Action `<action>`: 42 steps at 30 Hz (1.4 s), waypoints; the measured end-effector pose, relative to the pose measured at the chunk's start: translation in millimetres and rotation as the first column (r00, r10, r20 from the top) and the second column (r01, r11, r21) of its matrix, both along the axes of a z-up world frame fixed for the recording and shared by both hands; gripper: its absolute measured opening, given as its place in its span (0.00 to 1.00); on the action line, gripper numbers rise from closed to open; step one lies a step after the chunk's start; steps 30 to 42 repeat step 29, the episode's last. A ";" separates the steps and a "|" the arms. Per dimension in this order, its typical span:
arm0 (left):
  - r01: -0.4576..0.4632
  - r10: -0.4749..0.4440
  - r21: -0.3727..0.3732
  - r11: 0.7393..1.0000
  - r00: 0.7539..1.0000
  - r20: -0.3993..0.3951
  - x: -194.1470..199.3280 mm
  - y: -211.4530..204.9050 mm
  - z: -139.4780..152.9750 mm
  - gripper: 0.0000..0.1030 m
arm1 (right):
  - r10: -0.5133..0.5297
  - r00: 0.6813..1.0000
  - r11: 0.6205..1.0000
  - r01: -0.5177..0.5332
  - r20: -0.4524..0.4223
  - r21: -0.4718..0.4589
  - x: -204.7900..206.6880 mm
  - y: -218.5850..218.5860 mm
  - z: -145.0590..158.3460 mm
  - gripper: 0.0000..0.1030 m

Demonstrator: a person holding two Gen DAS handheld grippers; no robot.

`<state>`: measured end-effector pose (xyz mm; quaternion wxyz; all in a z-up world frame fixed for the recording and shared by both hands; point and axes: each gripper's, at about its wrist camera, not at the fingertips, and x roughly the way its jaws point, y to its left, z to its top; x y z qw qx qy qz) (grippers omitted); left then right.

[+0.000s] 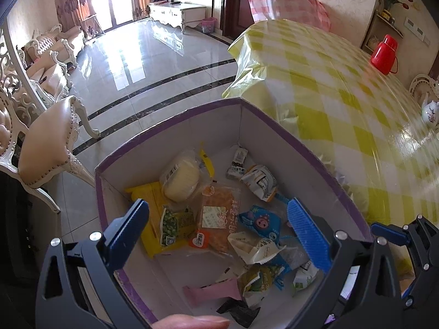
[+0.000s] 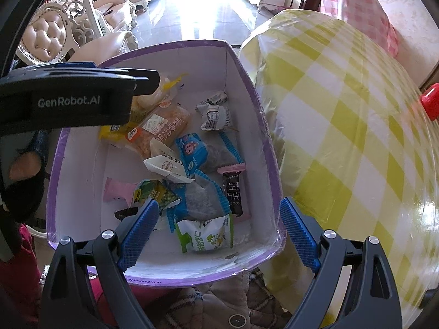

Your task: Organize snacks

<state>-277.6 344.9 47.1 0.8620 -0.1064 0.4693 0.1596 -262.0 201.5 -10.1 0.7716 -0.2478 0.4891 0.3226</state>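
Glossy tiled floor (image 1: 153,63) and a table under a yellow-checked cloth (image 1: 343,104) are seen behind a purple-rimmed white box (image 1: 170,120). Snacks are piled inside the box: a pale round bun in clear wrap (image 1: 182,176), an orange cake packet (image 1: 219,219), a blue packet with a pink face (image 1: 259,220), a pink bar (image 1: 211,292) and a black chocolate bar (image 2: 233,192). The left gripper (image 1: 219,235) is held over the box, fingers spread, nothing between them. The right gripper (image 2: 219,235) is likewise spread wide above a green-and-white packet (image 2: 205,235), with nothing gripped. A red thermos (image 1: 384,54) is noted on the table.
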 end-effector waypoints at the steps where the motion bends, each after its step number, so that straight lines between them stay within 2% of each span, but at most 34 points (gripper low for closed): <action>1: -0.001 0.001 0.000 1.000 1.000 0.000 0.1 0.0 0.0 0.98 | -0.001 1.000 1.000 0.001 0.000 0.000 -0.1 0.1 0.0 0.84; 15: -0.001 0.001 -0.007 1.000 1.000 -0.002 -0.3 -0.8 -3.2 0.98 | -0.014 1.000 1.000 0.014 0.002 0.000 3.1 -0.5 -0.7 0.84; 19: -0.002 0.002 -0.030 1.000 1.000 0.007 -0.8 0.9 -4.3 0.98 | -0.016 1.000 1.000 0.016 0.002 -0.003 3.1 -0.5 -1.5 0.84; 24: -0.031 0.031 0.032 0.999 0.999 0.014 -2.3 -1.5 -1.7 0.98 | -0.016 1.000 1.000 0.016 0.009 -0.006 3.1 -0.8 -1.7 0.84; 29: -0.018 0.018 0.005 1.000 1.000 0.003 -1.9 0.4 -2.0 0.98 | -0.015 1.000 1.000 0.015 0.009 -0.007 3.4 -0.8 -1.5 0.84; 42: -0.018 0.018 0.005 1.000 1.000 0.003 -1.9 0.4 -2.0 0.98 | -0.015 1.000 1.000 0.015 0.009 -0.007 3.4 -0.8 -1.5 0.84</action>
